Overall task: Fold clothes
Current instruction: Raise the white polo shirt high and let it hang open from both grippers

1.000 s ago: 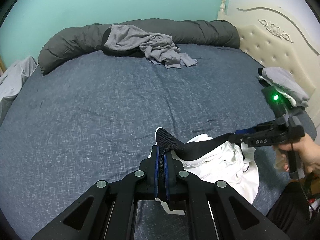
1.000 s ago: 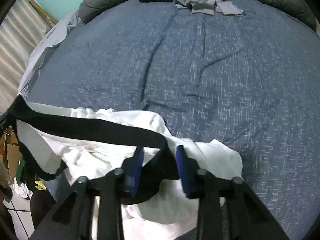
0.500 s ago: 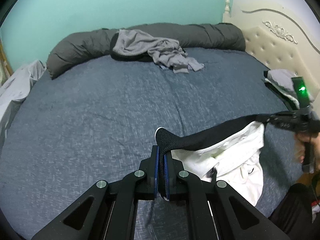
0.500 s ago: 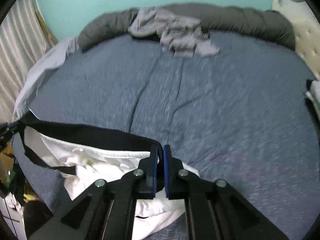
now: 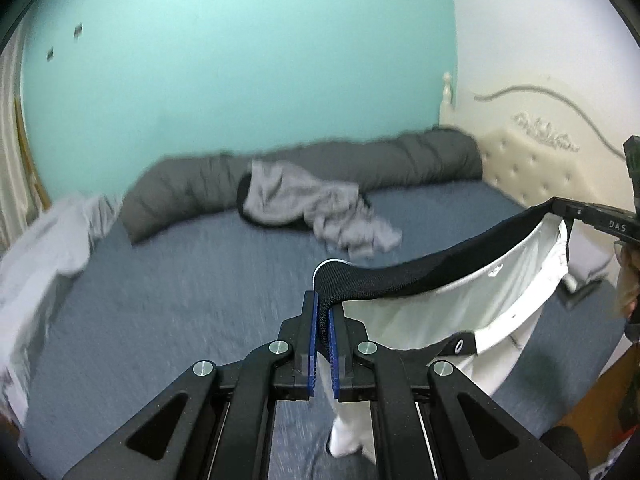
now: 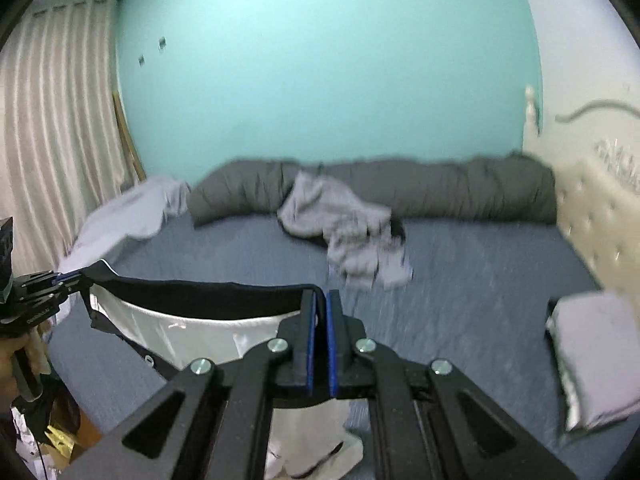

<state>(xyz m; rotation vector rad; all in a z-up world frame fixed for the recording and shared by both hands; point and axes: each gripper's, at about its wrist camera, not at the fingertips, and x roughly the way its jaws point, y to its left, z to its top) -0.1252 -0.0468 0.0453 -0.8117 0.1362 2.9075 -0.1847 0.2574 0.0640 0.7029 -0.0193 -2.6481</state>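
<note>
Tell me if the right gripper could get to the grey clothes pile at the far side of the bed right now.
Probably not yet: the right gripper is shut on the waistband of the white shorts, shared with the left gripper. The bed between looks bare up to the grey clothes pile.

Black angular left gripper (image 5: 323, 320); blue ribbed fingers (image 5: 312, 340); silver screws (image 5: 279, 347).

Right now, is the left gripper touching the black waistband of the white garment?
Touching: the left wrist view shows the left gripper clamped shut on the black waistband.
</note>
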